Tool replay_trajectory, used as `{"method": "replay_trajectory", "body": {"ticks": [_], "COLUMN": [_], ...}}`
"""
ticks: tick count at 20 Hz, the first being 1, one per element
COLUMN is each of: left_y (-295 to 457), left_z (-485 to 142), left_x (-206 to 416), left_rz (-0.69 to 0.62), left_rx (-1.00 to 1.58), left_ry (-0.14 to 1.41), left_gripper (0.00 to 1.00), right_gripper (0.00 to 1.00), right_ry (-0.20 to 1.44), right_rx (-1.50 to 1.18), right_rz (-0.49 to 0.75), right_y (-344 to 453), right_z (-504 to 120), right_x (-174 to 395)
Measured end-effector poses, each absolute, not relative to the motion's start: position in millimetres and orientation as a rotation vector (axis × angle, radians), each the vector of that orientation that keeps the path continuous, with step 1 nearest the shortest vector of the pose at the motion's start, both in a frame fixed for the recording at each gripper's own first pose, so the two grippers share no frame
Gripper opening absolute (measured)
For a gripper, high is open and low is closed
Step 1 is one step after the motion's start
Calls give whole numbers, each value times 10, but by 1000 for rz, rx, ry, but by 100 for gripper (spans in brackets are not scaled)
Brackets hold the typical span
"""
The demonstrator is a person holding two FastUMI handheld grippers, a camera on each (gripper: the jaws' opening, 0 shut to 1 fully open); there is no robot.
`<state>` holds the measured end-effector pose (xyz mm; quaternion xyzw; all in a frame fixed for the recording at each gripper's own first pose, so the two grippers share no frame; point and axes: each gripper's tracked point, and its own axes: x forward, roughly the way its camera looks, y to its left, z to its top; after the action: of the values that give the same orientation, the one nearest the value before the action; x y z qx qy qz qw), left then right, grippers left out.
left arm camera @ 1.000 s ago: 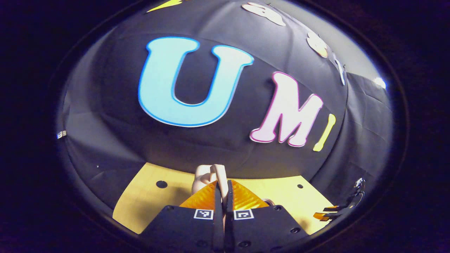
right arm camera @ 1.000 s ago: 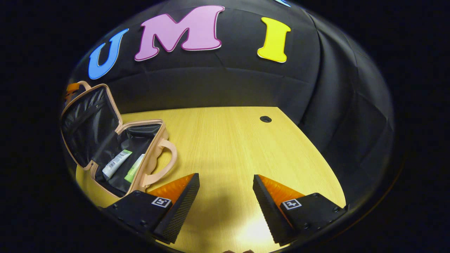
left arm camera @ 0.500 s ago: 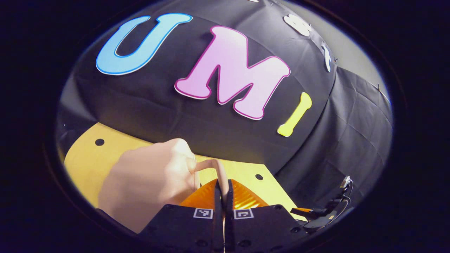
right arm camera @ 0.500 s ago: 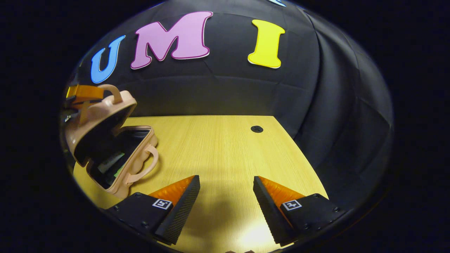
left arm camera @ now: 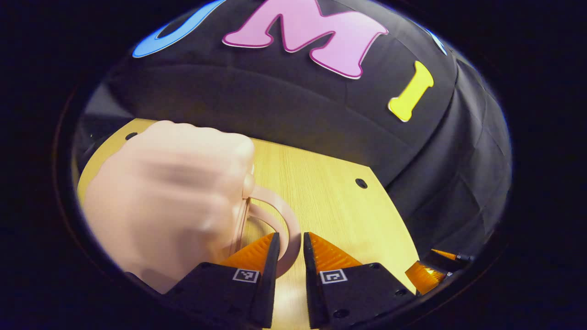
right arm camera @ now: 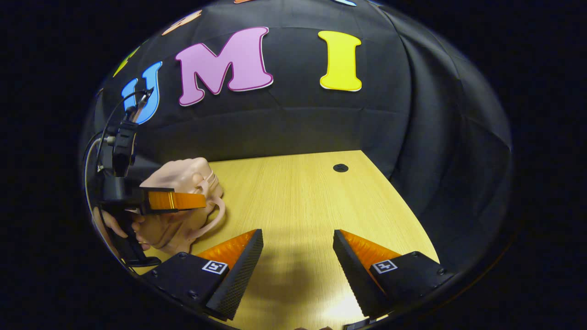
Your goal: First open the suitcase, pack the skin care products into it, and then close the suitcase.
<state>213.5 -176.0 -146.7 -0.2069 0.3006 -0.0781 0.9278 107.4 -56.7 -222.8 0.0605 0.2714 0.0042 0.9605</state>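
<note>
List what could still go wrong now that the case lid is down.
1. The handle loops between the left gripper's parted fingers, untouched as far as I can tell; pulling back carelessly might snag it and drag the suitcase.
2. The lid looks lowered, but no latch or zipper is visible, so it may not be fastened.
3. The right gripper hangs open over bare table, steadying nothing; the suitcase could slide if nudged.

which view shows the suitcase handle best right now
The left gripper view: the handle curves up close, with its outer loop passing between the left gripper fingers, which stand apart. The suitcase beside it is blurred. In the right gripper view the handle is a small, thin loop on the suitcase's side, far off.
</note>
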Motion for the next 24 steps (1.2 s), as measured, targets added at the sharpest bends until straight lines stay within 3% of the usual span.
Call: {"method": "replay_trajectory", "body": {"ticks": [3,4,5,6,13,15,19,21,24], "left_y": [-1525,-1411,-1256,-1051,-467,-326,24,101,177], "left_z": [-1104,-914,-683,-365,1249,1623,1733,1646,1387], "left_x": [1926,1780,1616,1444,526,190,-147,-259,-394], "left_rz": [-118,-108,-88,-61,3,12,94,99,86], "left_rx": [-496,-498,-494,-468,-262,-230,-93,-84,-97], "left_ry": [592,562,526,460,159,53,-37,-37,23], "left_gripper": [56,74,78,96,96,96,95,92,95], "right_gripper": [98,98,98,97,97,97,97,97,97], "right_ry": [504,487,470,443,243,121,-20,10,74], "right_rx": [122,130,138,142,102,99,138,134,140], "right_rz": [-22,-30,-36,-39,12,40,65,69,73], "right_y": [-587,-567,-533,-473,107,347,669,760,884], "right_z": [-1794,-1646,-1500,-1259,-95,327,689,574,407], "right_x": [948,903,847,751,246,126,-72,-129,-203]}}
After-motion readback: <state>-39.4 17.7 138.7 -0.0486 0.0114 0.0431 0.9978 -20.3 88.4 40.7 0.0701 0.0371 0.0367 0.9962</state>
